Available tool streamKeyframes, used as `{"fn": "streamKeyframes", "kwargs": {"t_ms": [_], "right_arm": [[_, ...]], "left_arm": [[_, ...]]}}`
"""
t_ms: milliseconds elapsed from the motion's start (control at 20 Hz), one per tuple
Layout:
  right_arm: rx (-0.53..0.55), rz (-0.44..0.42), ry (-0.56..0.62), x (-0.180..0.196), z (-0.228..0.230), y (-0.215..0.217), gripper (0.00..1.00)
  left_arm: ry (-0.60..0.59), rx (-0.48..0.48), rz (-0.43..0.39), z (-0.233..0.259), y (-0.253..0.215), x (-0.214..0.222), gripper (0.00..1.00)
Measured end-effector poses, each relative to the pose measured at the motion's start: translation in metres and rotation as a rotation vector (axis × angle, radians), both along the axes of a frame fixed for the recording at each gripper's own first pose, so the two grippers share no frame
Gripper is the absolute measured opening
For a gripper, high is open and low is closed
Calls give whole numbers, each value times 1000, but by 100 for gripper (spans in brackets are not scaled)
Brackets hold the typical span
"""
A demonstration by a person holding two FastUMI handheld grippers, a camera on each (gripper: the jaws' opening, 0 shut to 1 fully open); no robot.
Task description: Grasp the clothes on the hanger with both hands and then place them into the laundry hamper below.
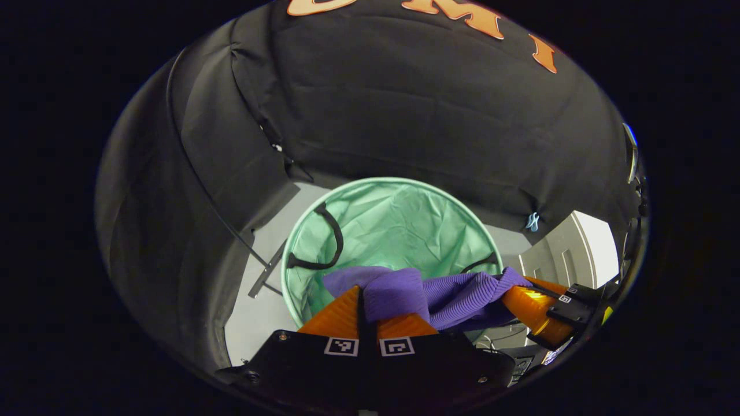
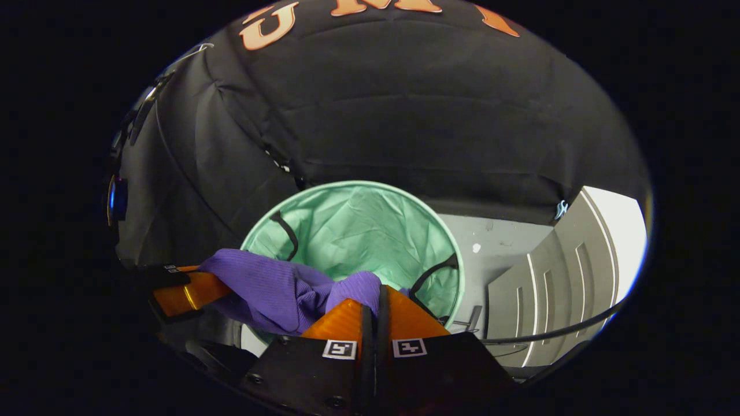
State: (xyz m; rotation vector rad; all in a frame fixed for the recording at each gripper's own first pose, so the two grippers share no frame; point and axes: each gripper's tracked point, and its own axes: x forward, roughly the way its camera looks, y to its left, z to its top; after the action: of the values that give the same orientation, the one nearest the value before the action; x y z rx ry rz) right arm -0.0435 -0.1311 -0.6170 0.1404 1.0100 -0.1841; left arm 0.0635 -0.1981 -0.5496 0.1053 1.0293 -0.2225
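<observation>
The mint-green laundry hamper point(image 1: 399, 225) is the biggest thing here, standing open on the pale floor point(image 1: 254, 312) against the booth's black wall. Both views look down into its mouth. Two black handles point(image 1: 326, 242) hang over its rim, one on each side. What can be seen of the inside is bare crumpled lining with no clothes lying in it; the part nearest the cameras is hidden behind the garment.

The purple knit garment point(image 1: 457, 297) is stretched between the two tools, held above the near rim of the hamper and partly over its opening. It is off the hanger, and the step in hand looks to be the lowering and release.

The left hand-held gripper point(image 1: 367, 306) is closed, with a bunched fold of the purple knit pinched between its fingers. The right hand-held gripper point(image 2: 370, 306) is likewise closed on the other end of the cloth, its fingers meeting with a fold squeezed between them. In the left gripper view the right one appears farther off, low on the right side of the picture, with the fabric running to it.

To do this step well, I judge that both hands should carry the garment forward until all of it hangs over the middle of the opening, then sink together so the sagging middle goes in first. Both should let go at about the same time; a lone release may leave a sleeve draped over the rim or caught on a handle.
</observation>
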Motion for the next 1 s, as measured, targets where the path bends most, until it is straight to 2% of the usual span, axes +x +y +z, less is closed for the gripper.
{"fn": "streamKeyframes", "kwargs": {"t_ms": [100,150,250,400,450,500,550,650,700,750,900,1000], "right_arm": [[13,-1,51,-5,-20,2,7],[13,-4,71,-6,-27,2,13],[4,-13,93,-9,-36,-1,13],[24,-11,83,-8,-35,7,42],[14,-15,79,-6,-31,5,40],[17,-18,72,-6,-28,7,25],[18,-19,65,-5,-25,9,48],[46,-20,50,-5,-14,15,69],[54,-26,38,-10,-6,18,68],[53,-33,28,-11,2,19,70],[19,-35,-15,-14,31,19,100],[7,-34,-62,-15,57,22,99]], "left_arm": [[52,18,15,-17,6,-3,1],[73,25,24,-22,7,-5,2],[90,31,34,-33,12,-7,6],[85,18,59,-32,18,-6,18],[83,12,69,-30,20,-6,22],[83,6,78,-26,20,-6,35],[84,-3,85,-23,21,-9,51],[66,-4,107,-16,26,-12,84],[57,-9,117,-6,28,-15,100],[45,-10,124,-2,30,-16,100],[-1,-21,126,27,33,-18,98],[-41,-37,127,51,33,-24,98]]}}
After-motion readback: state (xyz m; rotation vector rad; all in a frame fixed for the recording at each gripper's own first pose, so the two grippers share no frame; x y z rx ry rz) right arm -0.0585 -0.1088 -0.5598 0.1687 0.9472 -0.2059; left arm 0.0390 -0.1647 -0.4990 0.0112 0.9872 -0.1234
